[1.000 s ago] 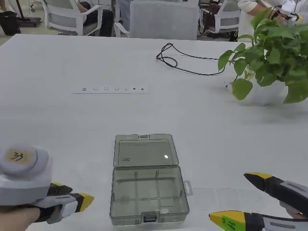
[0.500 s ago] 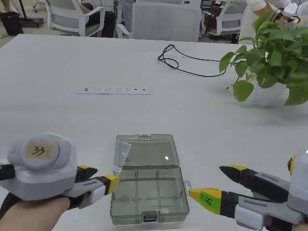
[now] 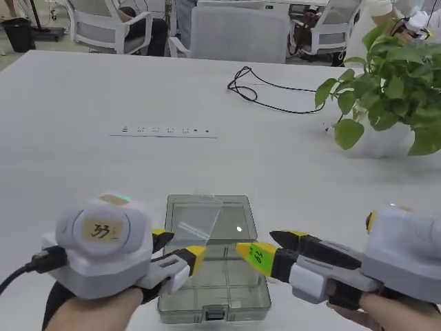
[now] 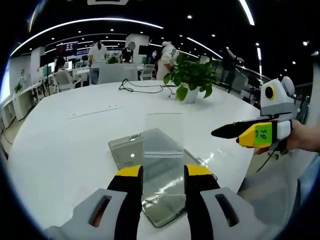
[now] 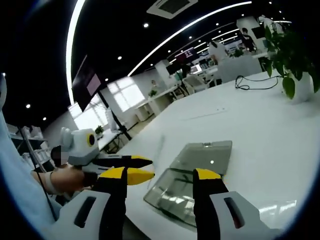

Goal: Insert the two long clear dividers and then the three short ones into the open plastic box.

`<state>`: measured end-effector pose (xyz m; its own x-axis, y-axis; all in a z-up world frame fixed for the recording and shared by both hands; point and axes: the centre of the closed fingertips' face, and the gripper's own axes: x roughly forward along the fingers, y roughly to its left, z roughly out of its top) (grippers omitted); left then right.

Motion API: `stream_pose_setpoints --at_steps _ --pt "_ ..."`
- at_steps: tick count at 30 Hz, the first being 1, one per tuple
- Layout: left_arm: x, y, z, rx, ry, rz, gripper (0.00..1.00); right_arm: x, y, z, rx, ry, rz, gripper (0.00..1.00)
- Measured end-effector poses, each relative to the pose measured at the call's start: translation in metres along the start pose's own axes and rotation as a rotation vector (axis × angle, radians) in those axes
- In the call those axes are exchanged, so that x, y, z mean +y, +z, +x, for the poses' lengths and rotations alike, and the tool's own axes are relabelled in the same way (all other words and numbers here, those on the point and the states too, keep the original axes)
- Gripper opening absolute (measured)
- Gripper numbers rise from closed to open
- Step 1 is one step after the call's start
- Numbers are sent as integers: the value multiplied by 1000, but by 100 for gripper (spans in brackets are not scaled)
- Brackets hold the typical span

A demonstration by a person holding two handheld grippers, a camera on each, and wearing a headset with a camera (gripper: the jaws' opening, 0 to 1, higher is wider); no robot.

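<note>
The open plastic box [image 3: 224, 293] sits near the table's front edge, its lid [image 3: 231, 215] lying flat behind it. My left gripper [image 3: 180, 245] hovers over the box's left side, shut on a clear divider [image 3: 196, 219] that stands up above the lid. In the left gripper view that divider [image 4: 163, 142] rises between my jaws, with the box [image 4: 167, 207] below. My right gripper [image 3: 265, 243] is open and holds nothing, pointing left over the box's right side. It enters the left gripper view as the right gripper [image 4: 227, 135]. In the right gripper view the box [image 5: 182, 192] lies ahead, with the left gripper [image 5: 150, 167] beside it.
A potted plant [image 3: 393, 83] stands at the back right. A black cable [image 3: 265, 89] loops on the table near it. A flush power strip [image 3: 165, 130] is set in the tabletop behind the box. Chairs [image 3: 238, 31] line the far edge. Clear flat pieces [image 5: 277, 210] lie right of the box.
Both grippers have moved inward from the table's sides to above the box. The left one has carried the clear divider up over the lid.
</note>
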<state>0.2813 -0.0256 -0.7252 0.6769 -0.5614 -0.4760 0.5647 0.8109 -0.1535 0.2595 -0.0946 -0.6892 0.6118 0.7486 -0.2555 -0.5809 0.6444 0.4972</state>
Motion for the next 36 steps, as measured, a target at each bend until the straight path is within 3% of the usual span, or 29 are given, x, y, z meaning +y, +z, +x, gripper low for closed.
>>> stream_pose_setpoints --at_steps 3,7,9,19,27,36 --pt "-7 5 0 -28 1 16 31 0 2 5 -9 1 25 52" --pt "-13 14 0 -73 3 19 31 0 3 9 -16 11 83 42" --pt "-16 16 0 -85 0 27 31 4 6 12 -25 33 142 37" --pt "-30 23 4 -117 -19 53 31 -1 13 20 -52 13 205 22" --pt "-36 22 6 -132 -15 53 31 -2 10 24 -76 -26 187 14" --pt "-35 24 6 -146 -9 32 31 -4 9 22 -83 -35 184 8"
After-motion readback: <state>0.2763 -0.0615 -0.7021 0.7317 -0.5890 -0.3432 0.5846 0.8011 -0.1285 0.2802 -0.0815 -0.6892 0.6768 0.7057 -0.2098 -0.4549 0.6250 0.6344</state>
